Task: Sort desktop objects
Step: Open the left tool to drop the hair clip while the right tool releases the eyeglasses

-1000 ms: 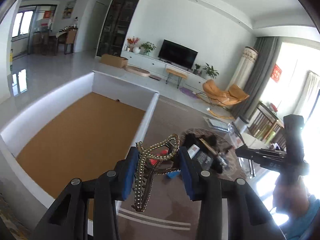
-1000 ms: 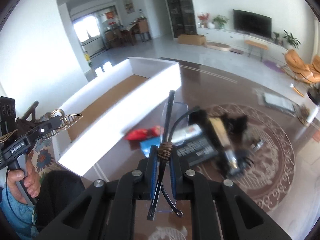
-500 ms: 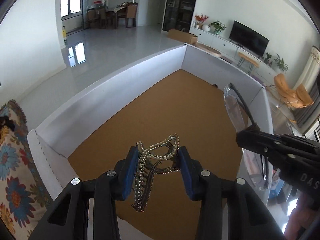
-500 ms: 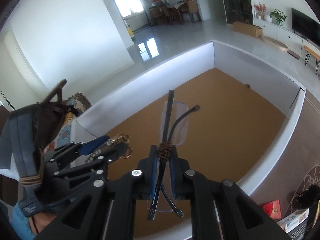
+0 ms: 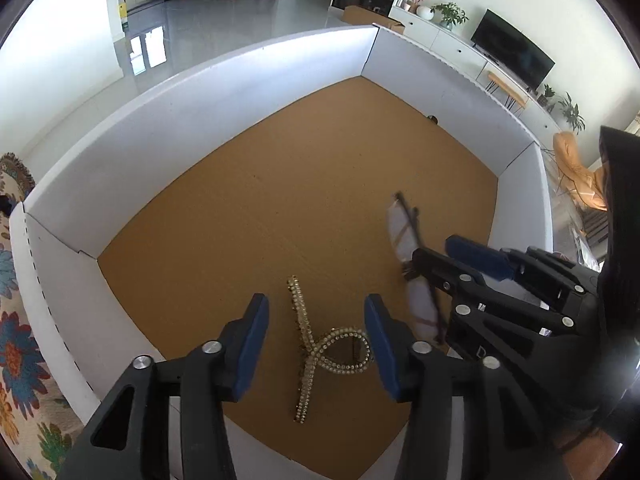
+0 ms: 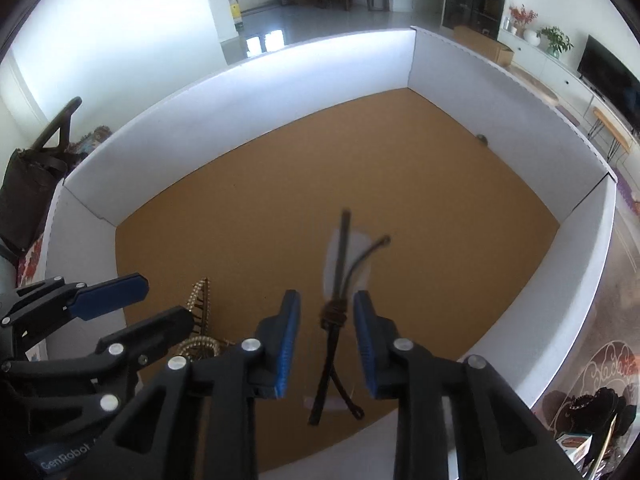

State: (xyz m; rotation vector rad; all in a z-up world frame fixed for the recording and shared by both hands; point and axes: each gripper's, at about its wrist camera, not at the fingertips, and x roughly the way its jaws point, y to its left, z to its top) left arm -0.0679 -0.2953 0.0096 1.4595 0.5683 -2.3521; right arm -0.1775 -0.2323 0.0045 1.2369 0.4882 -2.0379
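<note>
Both grippers point down into a shallow white-walled box [image 5: 224,92] with a brown cardboard floor.

The left gripper [image 5: 316,344] has its blue-padded fingers [image 5: 250,344] spread and opening. A gold, bead-studded hair claw [image 5: 308,344] lies on the box floor in the gap between them. Neither pad presses it: the left pad stands clear of it, while the looped end of the claw reaches close to the right pad.

The right gripper [image 6: 326,338] is also opening, its fingers [image 6: 286,340] apart. A pair of rimless glasses [image 6: 340,264] with dark temples sits in line with the gap, the crossed temples and a brown knot-like wrap level with the pads but touching neither. The glasses look blurred, so whether they already rest on the box floor or hang just above it is hard to tell.

In the left wrist view the glasses [image 5: 404,236] lie just beside the hair claw, to its right, under the right gripper [image 5: 452,254]. In the right wrist view the left gripper [image 6: 152,304] stands over the hair claw [image 6: 200,312].
</note>
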